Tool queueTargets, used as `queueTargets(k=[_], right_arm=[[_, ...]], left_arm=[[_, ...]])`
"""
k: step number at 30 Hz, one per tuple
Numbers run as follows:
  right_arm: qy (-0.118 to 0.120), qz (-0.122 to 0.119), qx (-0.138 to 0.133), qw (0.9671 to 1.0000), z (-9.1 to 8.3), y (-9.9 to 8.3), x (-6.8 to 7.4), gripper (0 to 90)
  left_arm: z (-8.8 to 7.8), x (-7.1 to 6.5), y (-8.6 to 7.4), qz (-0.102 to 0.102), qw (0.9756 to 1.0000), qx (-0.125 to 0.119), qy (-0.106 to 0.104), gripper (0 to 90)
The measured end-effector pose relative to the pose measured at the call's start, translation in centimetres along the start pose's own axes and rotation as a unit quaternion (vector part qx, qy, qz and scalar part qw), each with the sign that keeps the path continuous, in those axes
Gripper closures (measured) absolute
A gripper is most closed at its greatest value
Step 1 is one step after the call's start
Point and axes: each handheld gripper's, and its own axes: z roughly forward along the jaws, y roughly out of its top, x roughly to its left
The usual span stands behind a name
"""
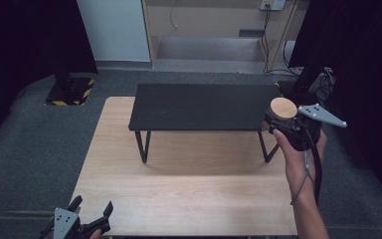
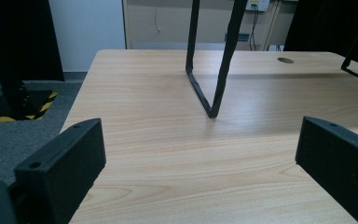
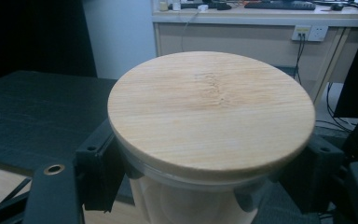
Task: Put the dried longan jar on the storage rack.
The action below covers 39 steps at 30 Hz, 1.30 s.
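Note:
A clear glass jar with a round bamboo lid (image 1: 283, 107) is held up at the right end of a low black shelf (image 1: 199, 107), about level with its top. My right gripper (image 1: 280, 122) is shut on the jar's body just under the lid. In the right gripper view the lid (image 3: 212, 109) sits close up, with the right gripper (image 3: 209, 191) clamping the glass from both sides and the shelf top (image 3: 28, 112) to the left. My left gripper (image 1: 92, 210) rests at the wooden table's (image 1: 179, 189) near left corner, open. Nothing lies between the left gripper's (image 2: 200, 158) jaws.
The shelf stands on thin black wire legs (image 2: 214, 93) on the table's far half. A small round hole (image 2: 285, 60) is in the tabletop. A stand base with yellow-black stripes (image 1: 72, 92) is on the carpet at far left. Cables (image 1: 323, 79) lie at far right.

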Motion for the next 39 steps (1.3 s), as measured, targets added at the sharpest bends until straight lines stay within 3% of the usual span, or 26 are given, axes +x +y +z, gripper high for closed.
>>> queueTargets(k=[12,22,39], right_arm=[[-0.016,-0.013,0.019,0.9996,2.8,1.0,-0.1,25.8],[-0.015,-0.013,0.031,0.9993,4.3,1.8,-0.2,25.8],[-0.017,-0.011,0.037,0.9991,5.8,1.8,-0.5,25.8]], left_arm=[[0.3,-0.1,0.0,0.002,1.0,0.002,-0.002,0.3],[0.4,0.0,0.1,0.002,1.0,0.004,0.0,0.4],[0.6,0.2,0.0,0.001,1.0,0.006,0.0,0.4]])
